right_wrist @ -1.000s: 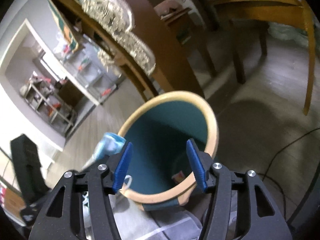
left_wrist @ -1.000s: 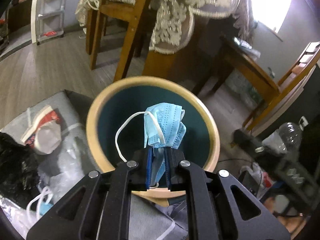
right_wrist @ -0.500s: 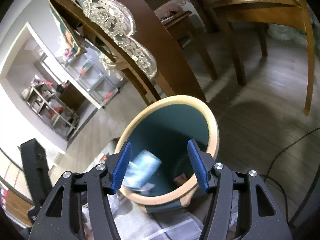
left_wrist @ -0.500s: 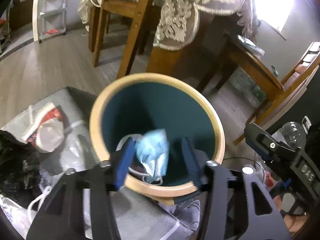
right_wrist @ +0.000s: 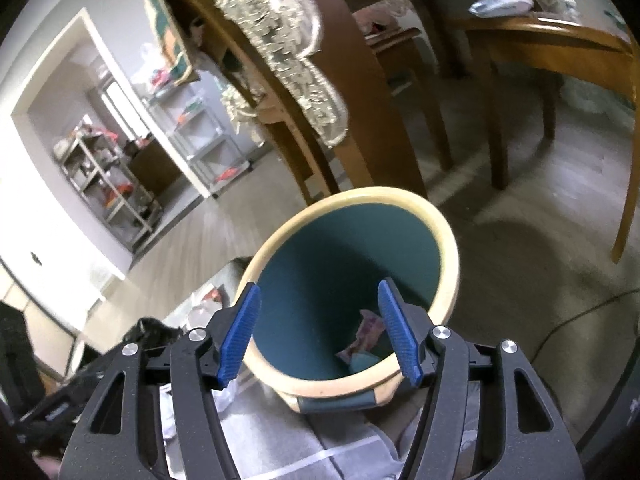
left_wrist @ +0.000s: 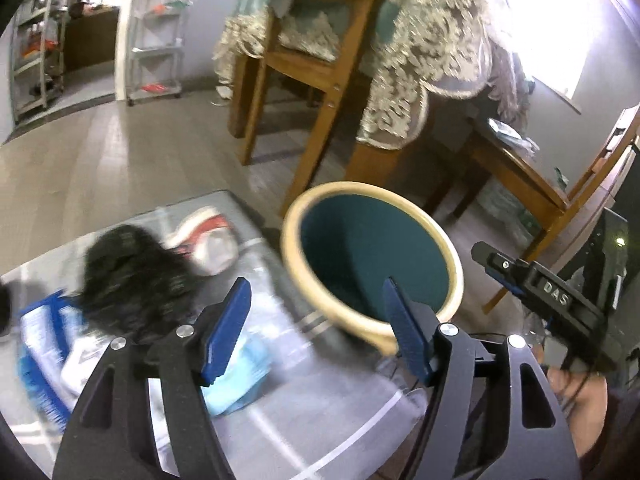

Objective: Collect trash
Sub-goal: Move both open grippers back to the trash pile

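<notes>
Left wrist view: left gripper (left_wrist: 318,330), jaws apart and empty, above a grey surface; blue mask (left_wrist: 240,376) lies under its left finger, bin (left_wrist: 370,264) just ahead. Right wrist view: right gripper (right_wrist: 320,330), jaws apart, empty, framing the bin (right_wrist: 352,284), which holds crumpled trash (right_wrist: 366,338).

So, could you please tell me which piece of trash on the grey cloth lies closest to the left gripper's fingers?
The crumpled light-blue face mask, right beside the open left gripper; the black fluffy clump and red-and-white wrapper lie farther away.

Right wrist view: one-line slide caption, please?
Open right gripper poised over the teal bin, crumpled wrappers visible inside.
</notes>
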Action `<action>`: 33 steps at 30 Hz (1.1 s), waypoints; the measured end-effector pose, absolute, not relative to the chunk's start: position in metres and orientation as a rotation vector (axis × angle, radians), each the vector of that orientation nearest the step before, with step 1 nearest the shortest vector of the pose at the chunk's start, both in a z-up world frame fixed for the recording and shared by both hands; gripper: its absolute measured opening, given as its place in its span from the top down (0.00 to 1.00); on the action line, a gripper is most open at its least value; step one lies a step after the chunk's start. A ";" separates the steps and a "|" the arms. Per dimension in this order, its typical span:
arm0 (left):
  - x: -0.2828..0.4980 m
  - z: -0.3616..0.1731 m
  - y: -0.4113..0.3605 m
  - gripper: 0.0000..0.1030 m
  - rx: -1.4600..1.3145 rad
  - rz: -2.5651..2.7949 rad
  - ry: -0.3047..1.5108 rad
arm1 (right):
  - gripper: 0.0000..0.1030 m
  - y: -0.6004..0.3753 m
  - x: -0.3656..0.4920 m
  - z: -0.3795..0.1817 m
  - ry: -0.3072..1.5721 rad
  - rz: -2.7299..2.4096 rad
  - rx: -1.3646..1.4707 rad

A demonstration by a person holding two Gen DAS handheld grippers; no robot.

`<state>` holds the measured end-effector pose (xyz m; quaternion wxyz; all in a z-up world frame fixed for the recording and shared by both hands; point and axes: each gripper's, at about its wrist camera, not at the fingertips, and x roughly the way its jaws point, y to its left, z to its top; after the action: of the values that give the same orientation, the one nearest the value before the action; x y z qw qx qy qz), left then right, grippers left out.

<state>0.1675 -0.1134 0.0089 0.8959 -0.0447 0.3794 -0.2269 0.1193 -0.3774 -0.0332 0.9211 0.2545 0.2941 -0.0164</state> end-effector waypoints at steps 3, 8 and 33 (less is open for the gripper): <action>0.153 0.015 -0.084 0.33 -0.107 -0.416 0.764 | 0.39 -0.369 0.121 -0.033 0.613 -0.015 0.490; 0.133 0.016 -0.041 0.33 -0.109 -0.319 0.750 | 0.38 -0.347 0.123 -0.033 0.629 0.030 0.405; 0.109 -0.037 -0.005 0.43 -0.018 -0.228 0.815 | 0.38 -0.256 0.112 -0.052 0.736 0.243 0.140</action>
<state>0.1093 -0.0052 -0.0369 0.9118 -0.0086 0.3952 -0.1107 0.1117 -0.2563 -0.0524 0.9234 0.0681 0.3587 0.1183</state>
